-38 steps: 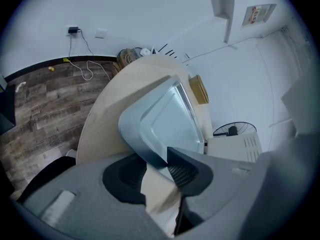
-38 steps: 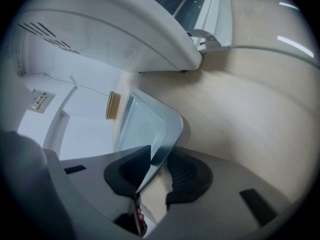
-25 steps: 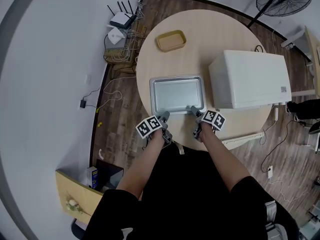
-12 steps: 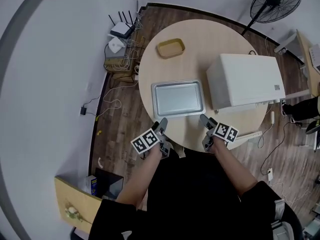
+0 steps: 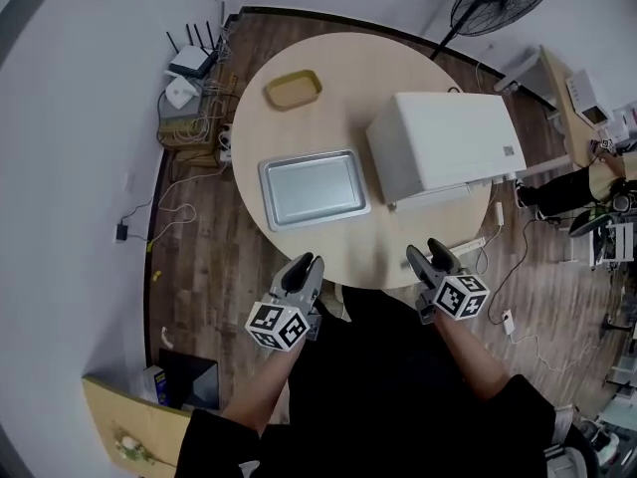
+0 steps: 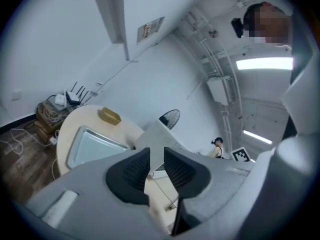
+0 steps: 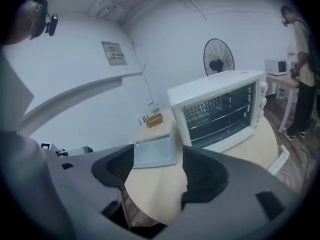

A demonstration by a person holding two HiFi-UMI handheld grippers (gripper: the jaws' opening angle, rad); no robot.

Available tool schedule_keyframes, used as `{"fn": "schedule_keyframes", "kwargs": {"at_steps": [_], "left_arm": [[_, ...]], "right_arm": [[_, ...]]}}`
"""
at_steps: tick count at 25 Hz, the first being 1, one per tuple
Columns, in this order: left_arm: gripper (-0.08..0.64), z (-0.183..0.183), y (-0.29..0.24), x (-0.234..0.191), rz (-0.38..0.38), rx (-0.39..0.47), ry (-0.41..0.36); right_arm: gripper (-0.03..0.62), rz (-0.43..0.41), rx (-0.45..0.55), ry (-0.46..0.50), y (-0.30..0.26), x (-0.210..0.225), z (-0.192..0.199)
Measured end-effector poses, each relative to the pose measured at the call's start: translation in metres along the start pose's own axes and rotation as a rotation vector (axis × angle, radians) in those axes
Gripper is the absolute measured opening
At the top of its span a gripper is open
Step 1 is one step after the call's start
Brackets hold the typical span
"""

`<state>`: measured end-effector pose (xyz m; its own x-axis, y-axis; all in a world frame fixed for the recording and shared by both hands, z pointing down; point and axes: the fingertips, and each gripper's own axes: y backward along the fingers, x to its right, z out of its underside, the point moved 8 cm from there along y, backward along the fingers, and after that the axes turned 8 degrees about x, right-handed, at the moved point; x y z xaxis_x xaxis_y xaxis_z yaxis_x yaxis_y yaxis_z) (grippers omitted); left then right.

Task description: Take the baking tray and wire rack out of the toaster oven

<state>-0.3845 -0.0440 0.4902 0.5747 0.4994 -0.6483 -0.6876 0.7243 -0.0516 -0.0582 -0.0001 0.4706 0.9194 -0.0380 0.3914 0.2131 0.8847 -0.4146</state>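
Your left gripper (image 5: 305, 263) sits at about 7 o'clock in the head view and points toward 12 to 1 o'clock. Its jaws have just been closing; only a narrow gap is left, with nothing between them. Your right gripper (image 5: 428, 254) sits at about 5 o'clock and points toward 11, its jaws wide apart and empty. Your left forearm (image 5: 261, 391) and right forearm (image 5: 480, 364) run back toward 6 o'clock.

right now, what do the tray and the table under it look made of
The flat rectangular silver baking tray looks like metal, perhaps aluminium or steel: grey, soft sheen, raised rim. The round pale table looks like wood or wood-look laminate: even beige, matte.
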Motion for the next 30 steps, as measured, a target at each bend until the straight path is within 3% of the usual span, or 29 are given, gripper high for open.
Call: {"fn": "schedule_keyframes", "kwargs": {"at_steps": [2,9,13,20,25,30], "left_arm": [[0.071,0.005,-0.001,0.014,0.048,0.016,-0.052],[0.02,0.016,-0.01,0.05,0.033,0.002,-0.185],[0.02,0.037,-0.021,0.091,0.044,-0.004,-0.248],[0.02,0.115,-0.058,0.187,0.033,-0.053,-0.379],[0.02,0.175,-0.08,0.244,-0.029,-0.05,-0.366],[0.02,0.219,-0.089,0.294,-0.099,-0.04,-0.411]], "right_arm": [[0.287,0.025,0.005,-0.013,0.019,0.007,0.0],[0.11,0.024,0.084,0.007,0.058,0.021,-0.007],[0.008,0.011,0.133,-0.024,0.08,0.055,-0.009],[0.002,0.001,0.179,-0.01,0.145,0.168,-0.013],[0.002,-0.042,0.226,0.048,0.199,0.243,-0.012],[0.002,-0.071,0.257,0.097,0.254,0.302,-0.008]]}}
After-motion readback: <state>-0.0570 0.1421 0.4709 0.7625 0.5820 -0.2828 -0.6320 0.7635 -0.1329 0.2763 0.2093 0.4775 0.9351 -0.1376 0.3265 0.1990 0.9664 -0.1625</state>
